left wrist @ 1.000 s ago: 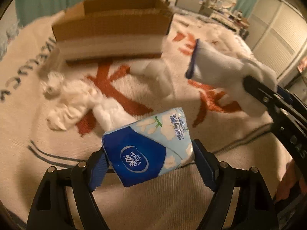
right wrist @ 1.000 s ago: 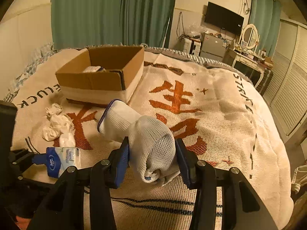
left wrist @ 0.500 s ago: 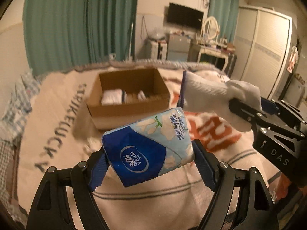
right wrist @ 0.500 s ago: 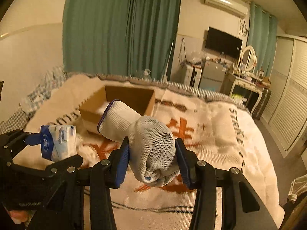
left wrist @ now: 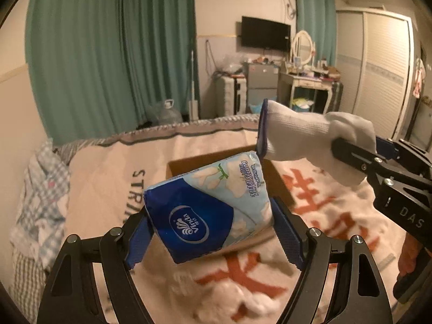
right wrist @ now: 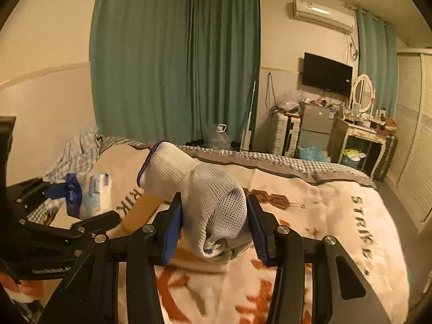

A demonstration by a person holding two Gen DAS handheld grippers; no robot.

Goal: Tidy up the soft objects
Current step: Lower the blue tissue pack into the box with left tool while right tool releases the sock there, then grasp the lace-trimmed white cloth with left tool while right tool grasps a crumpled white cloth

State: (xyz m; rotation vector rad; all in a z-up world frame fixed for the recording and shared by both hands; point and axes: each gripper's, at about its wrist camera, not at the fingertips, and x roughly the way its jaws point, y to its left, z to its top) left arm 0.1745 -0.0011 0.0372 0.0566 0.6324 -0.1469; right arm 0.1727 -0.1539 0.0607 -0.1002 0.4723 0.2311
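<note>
The left gripper (left wrist: 213,225) has its blue-padded fingers (left wrist: 286,232) closed partway, pressing both sides of a blue tissue pack (left wrist: 208,210), held in the air above a cardboard box (left wrist: 278,178). The right gripper (right wrist: 214,222) has its fingers (right wrist: 171,229) clamped on a rolled white glove (right wrist: 213,202), cuff pointing up and left, also lifted above the bed. The box sits on a cream blanket (right wrist: 337,216) with orange characters. Behind are green curtains (right wrist: 175,67), a wall television (right wrist: 326,74) and a dressing table (right wrist: 364,132)
</note>
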